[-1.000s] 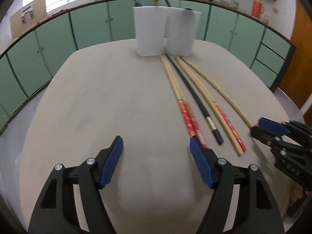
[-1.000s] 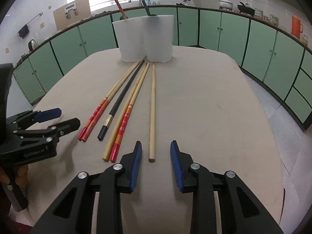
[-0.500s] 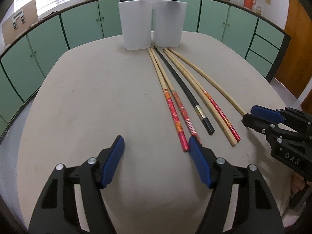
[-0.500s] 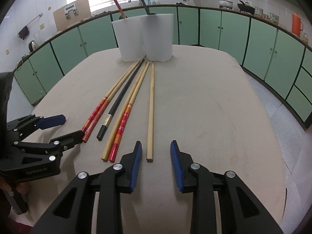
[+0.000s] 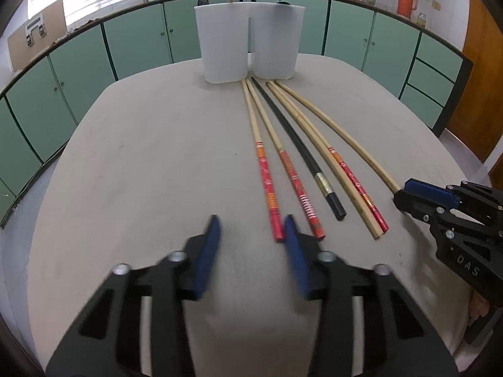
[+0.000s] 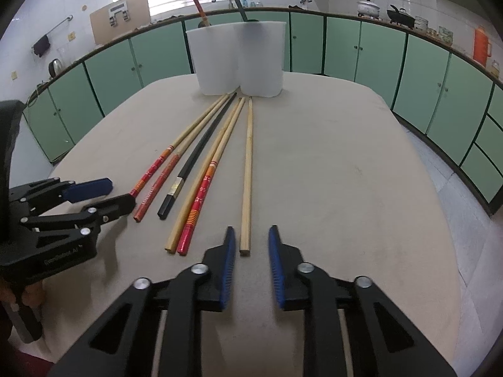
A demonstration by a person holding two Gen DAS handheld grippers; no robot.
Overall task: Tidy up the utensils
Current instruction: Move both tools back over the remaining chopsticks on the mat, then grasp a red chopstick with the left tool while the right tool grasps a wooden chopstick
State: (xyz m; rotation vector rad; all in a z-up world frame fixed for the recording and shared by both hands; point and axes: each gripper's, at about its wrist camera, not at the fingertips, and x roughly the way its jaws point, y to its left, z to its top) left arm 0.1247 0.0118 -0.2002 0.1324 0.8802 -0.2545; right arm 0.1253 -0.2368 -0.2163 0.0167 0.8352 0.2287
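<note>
Green kitchen cabinets ring our beige table (image 5: 132,163). Our left gripper (image 5: 251,238) has just been narrowing, still apart, gripping nothing; our right gripper (image 6: 250,245) likewise, straddling the plain chopstick (image 6: 248,169). Chopsticks (image 5: 301,154) fan toward white holders (image 5: 248,40) at twelve o'clock.

left gripper (image 5: 251,238) – black arms | blue ribbed pads | silver screws | right gripper (image 6: 251,245) – same build

Left gripper's fingers (image 5: 207,257) motion-blurred.
</note>
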